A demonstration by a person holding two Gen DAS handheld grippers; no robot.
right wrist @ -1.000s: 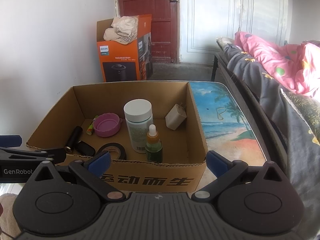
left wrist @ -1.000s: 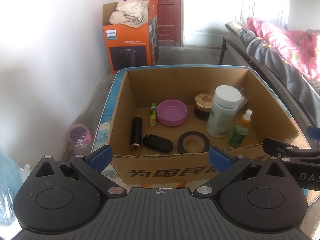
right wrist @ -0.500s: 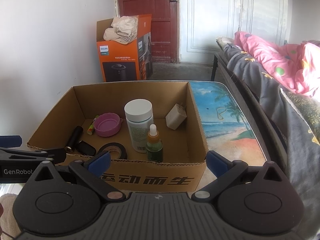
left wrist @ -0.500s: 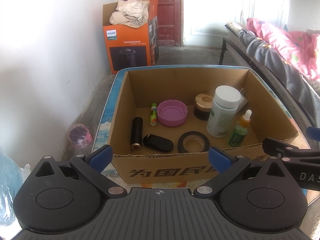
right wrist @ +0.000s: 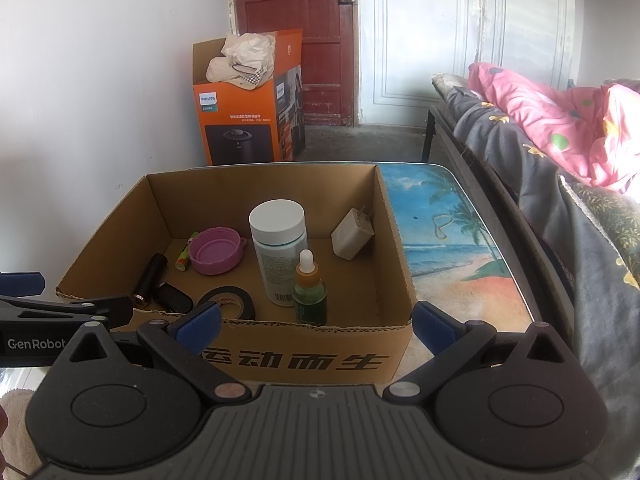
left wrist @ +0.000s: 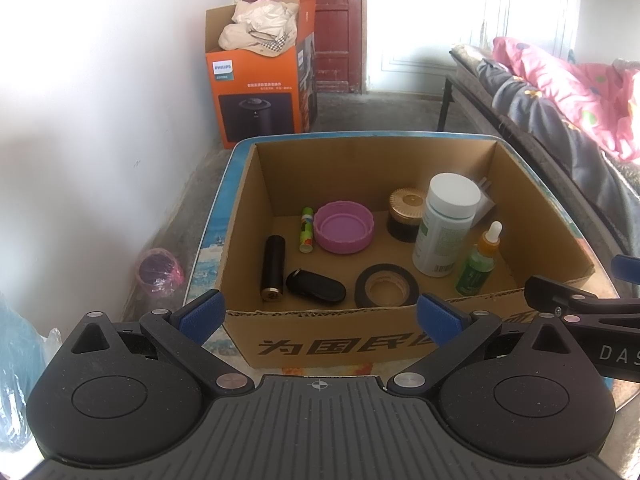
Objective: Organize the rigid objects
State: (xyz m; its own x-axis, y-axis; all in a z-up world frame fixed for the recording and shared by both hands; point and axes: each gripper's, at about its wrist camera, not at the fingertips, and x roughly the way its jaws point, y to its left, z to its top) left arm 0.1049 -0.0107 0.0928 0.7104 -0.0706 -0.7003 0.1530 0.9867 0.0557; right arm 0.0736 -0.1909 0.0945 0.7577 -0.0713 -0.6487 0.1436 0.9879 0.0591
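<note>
An open cardboard box (left wrist: 320, 354) (right wrist: 312, 360) stands on a beach-print table. Inside lie a black tube (left wrist: 273, 267), a black key fob (left wrist: 316, 286), a roll of black tape (left wrist: 386, 291) (right wrist: 232, 300), a green-yellow stick (left wrist: 306, 229) and a pink lid (left wrist: 343, 227) (right wrist: 216, 250). A white bottle (left wrist: 446, 224) (right wrist: 280, 252), a green dropper bottle (left wrist: 478, 264) (right wrist: 310, 290) and a gold-lidded jar (left wrist: 408, 214) stand upright. A white charger (right wrist: 352, 234) leans on the right wall. My left gripper (left wrist: 320, 316) and right gripper (right wrist: 316, 320) hover open before the box's near wall, both empty.
The table (right wrist: 452, 240) has bare surface right of the box, with a rubber band (right wrist: 440, 226) on it. A bed with pink and grey bedding (right wrist: 560, 132) runs along the right. An orange appliance box (left wrist: 260, 80) stands on the floor by the door. A pink bag (left wrist: 158, 272) lies on the floor at left.
</note>
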